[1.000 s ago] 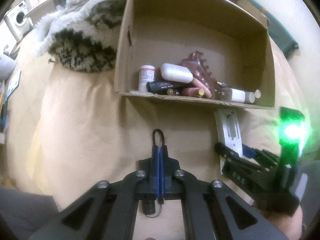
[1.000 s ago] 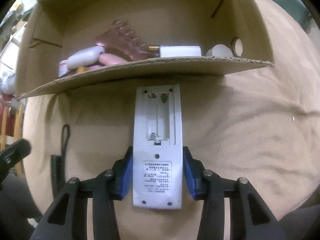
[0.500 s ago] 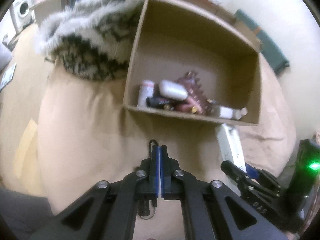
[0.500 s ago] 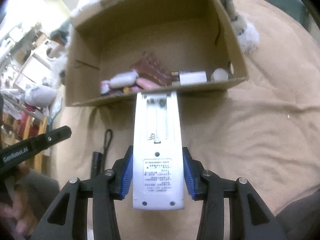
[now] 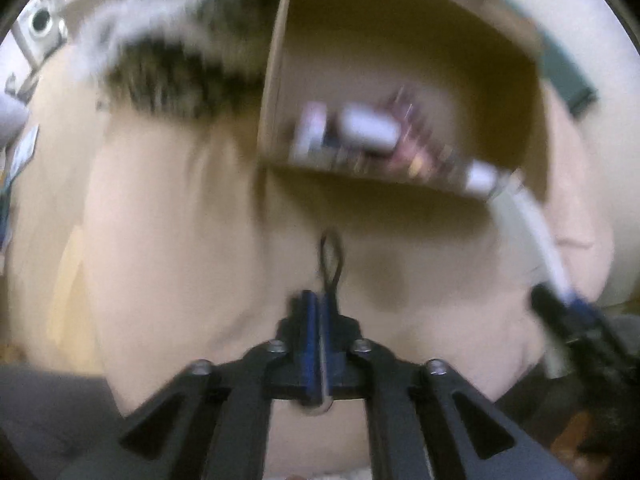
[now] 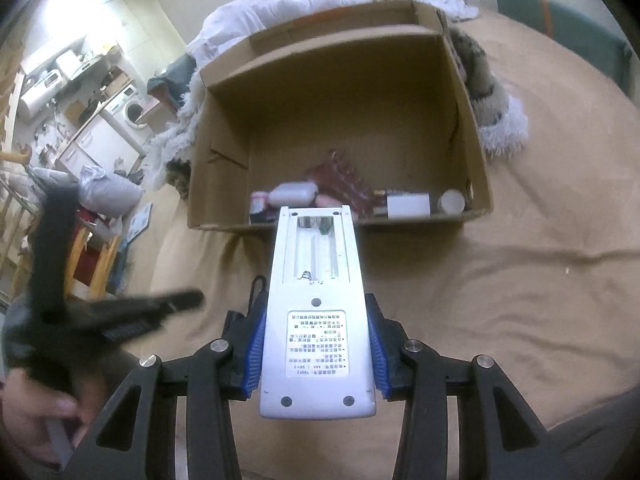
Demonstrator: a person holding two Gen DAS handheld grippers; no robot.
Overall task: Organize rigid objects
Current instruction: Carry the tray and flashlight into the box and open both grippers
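Right gripper (image 6: 316,354) clamps the white remote (image 6: 316,316), label side up, its tip at 12 o'clock over the near wall of the cardboard box (image 6: 460,120) | left gripper (image 5: 318,340) nearly together, jaws just easing apart around a thin black cord loop (image 5: 330,252) | 1 tan blanket (image 6: 500,300) below.
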